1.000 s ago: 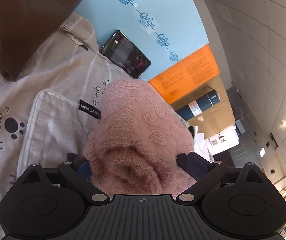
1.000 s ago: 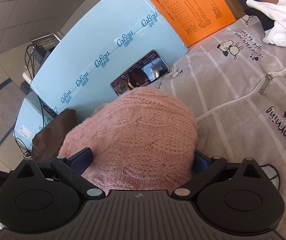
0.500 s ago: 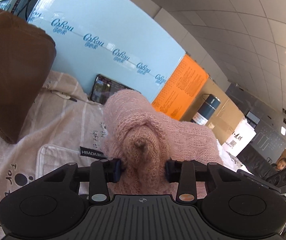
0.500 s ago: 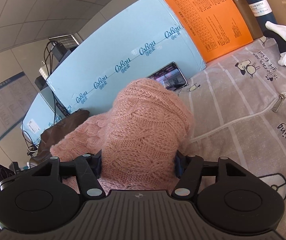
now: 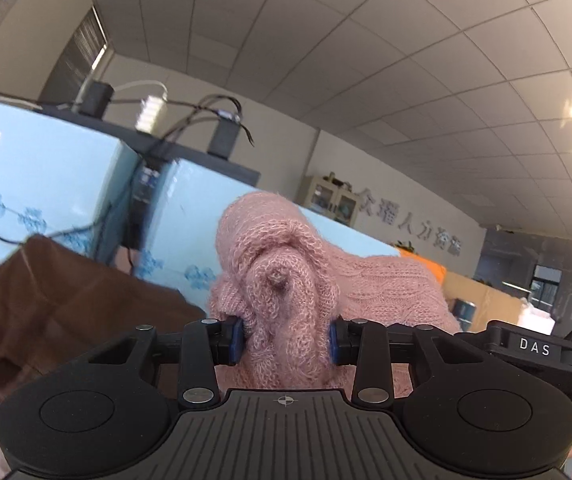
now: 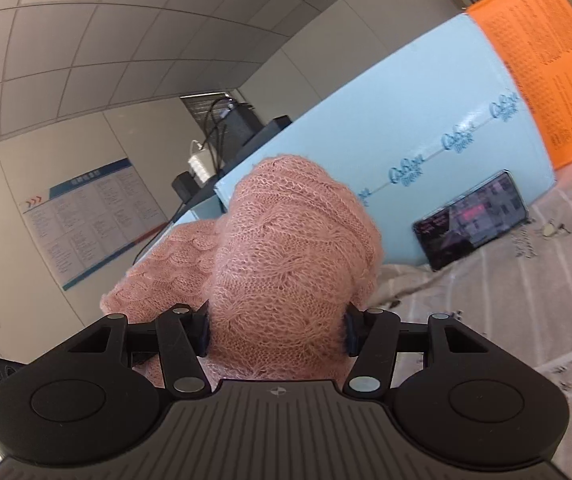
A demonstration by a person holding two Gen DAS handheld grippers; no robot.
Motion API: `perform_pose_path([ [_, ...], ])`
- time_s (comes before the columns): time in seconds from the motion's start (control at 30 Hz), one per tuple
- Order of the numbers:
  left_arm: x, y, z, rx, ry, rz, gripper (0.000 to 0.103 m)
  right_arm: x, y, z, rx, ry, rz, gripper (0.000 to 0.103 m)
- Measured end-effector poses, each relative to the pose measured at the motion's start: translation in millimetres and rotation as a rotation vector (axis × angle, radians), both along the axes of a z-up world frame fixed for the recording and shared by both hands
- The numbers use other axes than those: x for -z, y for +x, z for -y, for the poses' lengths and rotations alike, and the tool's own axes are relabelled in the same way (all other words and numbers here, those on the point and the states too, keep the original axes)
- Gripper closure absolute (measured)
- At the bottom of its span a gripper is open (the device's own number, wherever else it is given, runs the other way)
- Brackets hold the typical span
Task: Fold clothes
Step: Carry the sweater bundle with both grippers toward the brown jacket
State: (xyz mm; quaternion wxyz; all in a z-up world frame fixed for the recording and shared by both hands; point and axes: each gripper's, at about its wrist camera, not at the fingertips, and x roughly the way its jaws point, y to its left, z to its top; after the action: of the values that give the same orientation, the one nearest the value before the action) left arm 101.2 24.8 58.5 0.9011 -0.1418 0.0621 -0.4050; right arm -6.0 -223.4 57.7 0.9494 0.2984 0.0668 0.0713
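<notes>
Pink knitted sweater (image 5: 286, 292) was bunched and lifted, filling the centre of both wrist views. Left gripper (image 5: 285, 340) was clamped on a thick fold of it, blue pads pressed into the wool on both sides. A stretch of the knit ran off toward 3 o'clock in the left view, toward the other gripper's black body marked DAS at 3 to 4 o'clock.

Right gripper (image 6: 277, 332) was likewise clenched on a fat wad of the sweater (image 6: 289, 256); a cable-knit length trailed to 9 o'clock.

Brown garment (image 5: 66, 304) lay heaped at 9 o'clock in the left view. Pale blue panels (image 5: 46, 184) stood behind it, with dark boxes and cables (image 5: 206, 120) on top at 11 to 12 o'clock.

In the right view a striped grey bedsheet (image 6: 505, 320) with small cartoon prints spread from 3 to 5 o'clock. A phone (image 6: 471, 224), screen lit, leaned against the blue panel (image 6: 425, 132) at 2 to 3 o'clock. Orange board (image 6: 545, 60) stood at 1 to 2 o'clock. Wall chart (image 6: 90, 216) hung at 9 o'clock
</notes>
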Motion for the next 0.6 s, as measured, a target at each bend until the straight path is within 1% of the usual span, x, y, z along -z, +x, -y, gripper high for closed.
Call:
perform_pose_path([
  [0.1,-7,17,-23,-0.100,-0.023,0.051,0.068,-12,39,-25,-0.055,0.000,0.032,0.050],
  [0.2,-4,36,-41,-0.179,-0.038,0.068,0.069,-15,78,-44,-0.091,0.008,0.033,0.050],
  [0.23,-1,44,-46,-0.198,-0.052,0.058,0.069,-14,91,-49,-0.099,0.009,0.028,0.050],
  [0.3,10,61,-56,-0.221,-0.090,0.005,0.069,-10,116,-58,-0.108,0.002,0.016,0.050],
  [0.37,22,77,-62,-0.236,-0.098,-0.050,0.068,-3,138,-68,-0.101,-0.025,-0.005,0.050],
  [0.43,35,92,-65,-0.255,-0.097,-0.106,0.064,6,159,-76,-0.090,-0.068,-0.038,0.050],
  [0.47,41,97,-66,-0.260,-0.086,-0.136,0.060,11,171,-76,-0.086,-0.087,-0.060,0.050],
  [0.5,44,101,-66,-0.270,-0.067,-0.166,0.052,18,184,-76,-0.082,-0.093,-0.089,0.050],
  [0.53,47,103,-67,-0.280,-0.054,-0.191,0.048,25,191,-74,-0.077,-0.087,-0.115,0.049],
  [0.57,49,100,-71,-0.288,-0.068,-0.193,0.036,33,198,-72,-0.072,-0.078,-0.139,0.048],
  [0.6,49,98,-74,-0.302,-0.082,-0.190,0.016,38,201,-70,-0.066,-0.080,-0.147,0.044],
])
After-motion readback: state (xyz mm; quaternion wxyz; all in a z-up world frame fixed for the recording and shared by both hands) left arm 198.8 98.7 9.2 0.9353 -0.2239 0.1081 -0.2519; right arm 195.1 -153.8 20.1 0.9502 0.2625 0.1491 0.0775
